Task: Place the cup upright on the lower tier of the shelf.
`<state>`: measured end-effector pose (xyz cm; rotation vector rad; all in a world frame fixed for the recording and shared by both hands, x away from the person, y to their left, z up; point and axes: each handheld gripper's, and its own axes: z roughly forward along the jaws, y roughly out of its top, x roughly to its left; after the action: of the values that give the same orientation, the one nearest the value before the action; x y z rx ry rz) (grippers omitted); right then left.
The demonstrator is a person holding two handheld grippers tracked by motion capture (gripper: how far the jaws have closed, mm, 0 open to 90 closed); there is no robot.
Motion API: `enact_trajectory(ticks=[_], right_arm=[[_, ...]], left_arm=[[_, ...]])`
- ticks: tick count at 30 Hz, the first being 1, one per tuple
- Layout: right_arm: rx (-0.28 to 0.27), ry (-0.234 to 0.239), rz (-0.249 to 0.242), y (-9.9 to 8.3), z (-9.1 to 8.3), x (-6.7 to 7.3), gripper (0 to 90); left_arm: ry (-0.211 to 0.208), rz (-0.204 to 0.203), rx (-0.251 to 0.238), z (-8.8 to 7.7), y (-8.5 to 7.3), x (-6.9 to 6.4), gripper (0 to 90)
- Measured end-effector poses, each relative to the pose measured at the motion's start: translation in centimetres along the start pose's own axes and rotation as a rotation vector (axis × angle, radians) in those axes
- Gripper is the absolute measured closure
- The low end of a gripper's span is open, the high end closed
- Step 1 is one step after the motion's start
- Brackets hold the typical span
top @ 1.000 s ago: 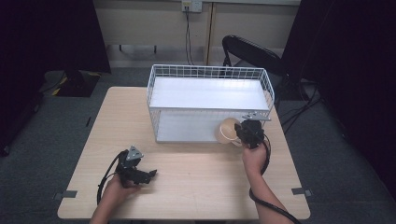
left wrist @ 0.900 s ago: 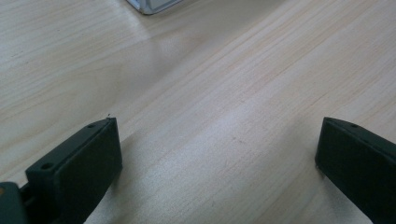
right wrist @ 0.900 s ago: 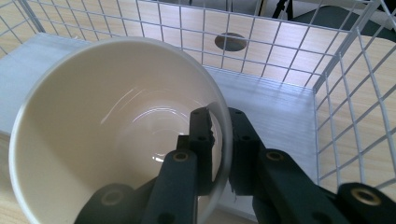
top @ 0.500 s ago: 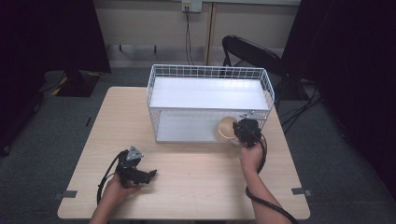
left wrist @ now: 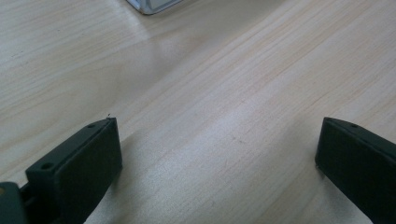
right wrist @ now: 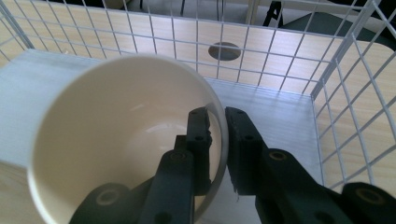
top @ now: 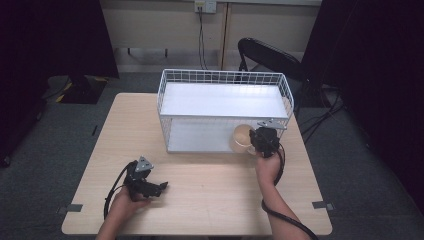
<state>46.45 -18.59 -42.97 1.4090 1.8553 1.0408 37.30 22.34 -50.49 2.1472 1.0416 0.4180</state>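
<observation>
Pale wood table (top: 210, 200) bears a white wire rack (top: 225, 107), and a cream bowl (top: 241, 138) sits at the front right of its lower shelf. Right gripper (right wrist: 217, 122) pinches the bowl's rim, one jaw inside and one outside. Left gripper (top: 161, 187) rests on the table near its front left, jaws spread wide on nothing.

text: none legible | labels: none | brands: none | numbers: none | signs: none

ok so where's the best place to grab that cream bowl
By its rim, coming from the person's side. The cream bowl is tipped with its open mouth toward the right hand-held gripper, and the thin wall fits between narrow jaws, one inside and one outside, as held now at the wire rack.
</observation>
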Motion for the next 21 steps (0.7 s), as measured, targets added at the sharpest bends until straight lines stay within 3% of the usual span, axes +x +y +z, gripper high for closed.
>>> enact_trajectory(ticks=[9, 16, 21], right_arm=[[-0.019, 0.027, 0.016, 0.6, -0.2, 0.1, 71.7], [-0.036, 0.109, 0.056, 0.9, -0.7, -0.2, 37.0], [-0.054, 0.150, 0.049, 0.9, -1.4, -0.3, 25.6]], left_arm=[[0.000, 0.000, 0.000, 0.0, 0.0, 0.0, 0.0], [0.000, -0.001, 0.000, 0.0, 0.0, 0.0, 0.0], [0.000, 0.000, 0.000, 0.0, 0.0, 0.0, 0.0]])
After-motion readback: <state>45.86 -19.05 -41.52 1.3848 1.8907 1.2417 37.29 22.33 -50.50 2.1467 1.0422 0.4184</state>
